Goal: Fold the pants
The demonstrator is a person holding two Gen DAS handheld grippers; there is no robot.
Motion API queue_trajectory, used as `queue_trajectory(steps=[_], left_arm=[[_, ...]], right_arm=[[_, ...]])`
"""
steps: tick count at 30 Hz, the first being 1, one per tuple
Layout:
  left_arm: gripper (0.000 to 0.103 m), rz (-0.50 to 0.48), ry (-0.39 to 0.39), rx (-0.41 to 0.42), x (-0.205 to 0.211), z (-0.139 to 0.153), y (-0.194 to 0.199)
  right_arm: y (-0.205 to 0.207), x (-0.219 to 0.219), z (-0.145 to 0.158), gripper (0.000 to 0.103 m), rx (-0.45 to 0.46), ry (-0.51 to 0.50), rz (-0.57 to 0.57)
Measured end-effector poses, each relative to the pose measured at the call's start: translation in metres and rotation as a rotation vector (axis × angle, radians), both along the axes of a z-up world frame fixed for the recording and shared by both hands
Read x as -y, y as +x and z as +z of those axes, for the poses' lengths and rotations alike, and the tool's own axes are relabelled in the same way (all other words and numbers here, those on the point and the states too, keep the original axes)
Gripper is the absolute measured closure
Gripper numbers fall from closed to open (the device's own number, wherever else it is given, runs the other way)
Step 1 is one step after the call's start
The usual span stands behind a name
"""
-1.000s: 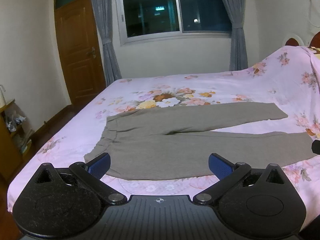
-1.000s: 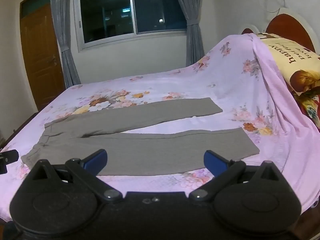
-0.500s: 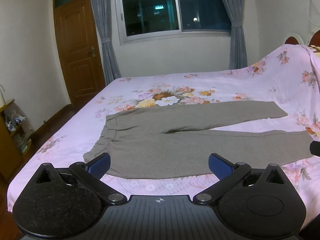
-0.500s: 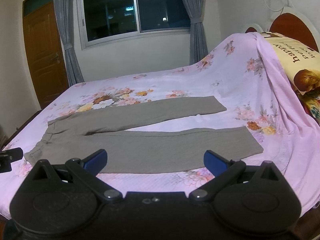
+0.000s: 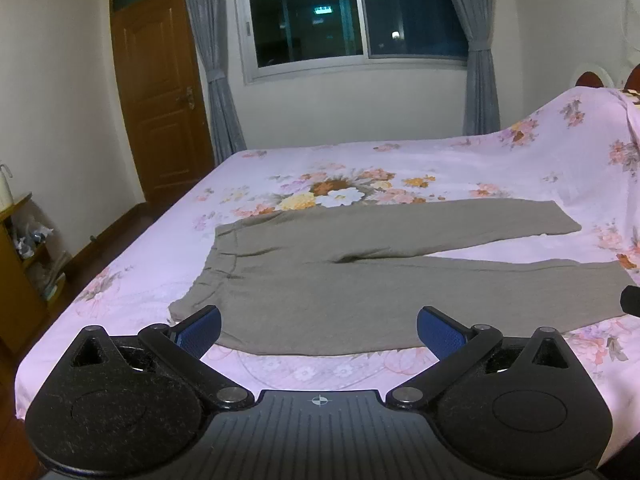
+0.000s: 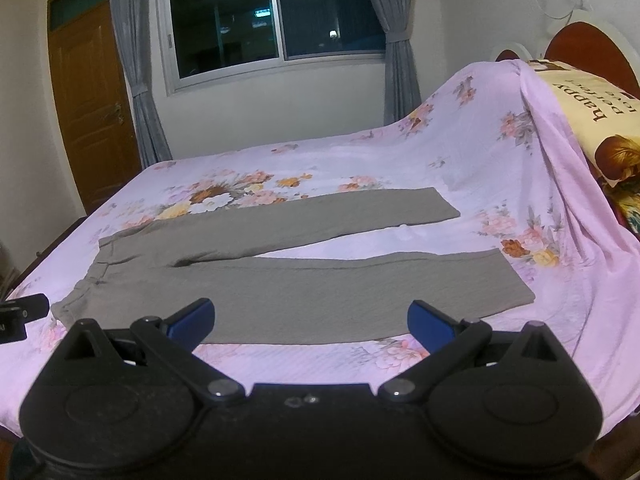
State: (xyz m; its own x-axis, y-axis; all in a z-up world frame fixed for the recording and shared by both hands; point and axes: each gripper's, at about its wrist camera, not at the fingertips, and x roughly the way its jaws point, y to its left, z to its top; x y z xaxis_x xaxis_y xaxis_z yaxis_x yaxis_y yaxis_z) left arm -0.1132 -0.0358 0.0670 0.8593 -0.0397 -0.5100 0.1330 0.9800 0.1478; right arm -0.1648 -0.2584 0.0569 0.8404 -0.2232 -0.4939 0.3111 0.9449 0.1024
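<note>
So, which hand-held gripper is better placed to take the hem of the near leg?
The right hand-held gripper: open, facing the near leg toward its hem. The left hand-held gripper, also open, faces the waistband end.

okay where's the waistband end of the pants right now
In the left wrist view the waistband lies at the left end of the grey pants, flat on the floral bedsheet, toward the door side, just ahead of the open left gripper.

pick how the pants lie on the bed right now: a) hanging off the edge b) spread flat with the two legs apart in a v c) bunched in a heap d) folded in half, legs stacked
b: the pants lie flat on the floral bedsheet, a wedge of sheet showing between the two legs, and both claws are open and holding nothing.
</note>
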Motion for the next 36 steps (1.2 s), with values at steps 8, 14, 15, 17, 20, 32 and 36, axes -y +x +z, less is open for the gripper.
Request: queue_trajectory(steps=[8,14,15,17,20,32,36], left_arm=[[0.0,0.004,0.004,-0.014,0.0,-0.005,0.006],[0.0,0.012,0.01,-0.018,0.001,-0.007,0.016],[0.0,0.015,0.01,-0.019,0.0,-0.008,0.019],[0.0,0.02,0.014,-0.024,-0.001,-0.01,0.025],[0.0,0.029,0.02,-0.03,-0.003,-0.014,0.035],[0.0,0.083,0.047,-0.05,-0.014,-0.021,0.101],[0.0,0.107,0.06,-0.066,-0.019,-0.027,0.13]], right_arm=[[0.006,-0.001,-0.004,0.0,-0.007,-0.008,0.01],[0.016,0.0,-0.004,0.0,-0.04,0.022,0.032],[0.017,0.0,-0.004,0.0,-0.054,0.037,0.038],[0.023,-0.001,-0.004,0.0,-0.062,0.036,0.049],[0.032,-0.003,-0.005,0.0,-0.065,0.021,0.067],[0.095,-0.013,-0.008,0.0,-0.028,-0.001,0.136],[0.121,-0.015,-0.011,0.0,-0.032,0.012,0.156]])
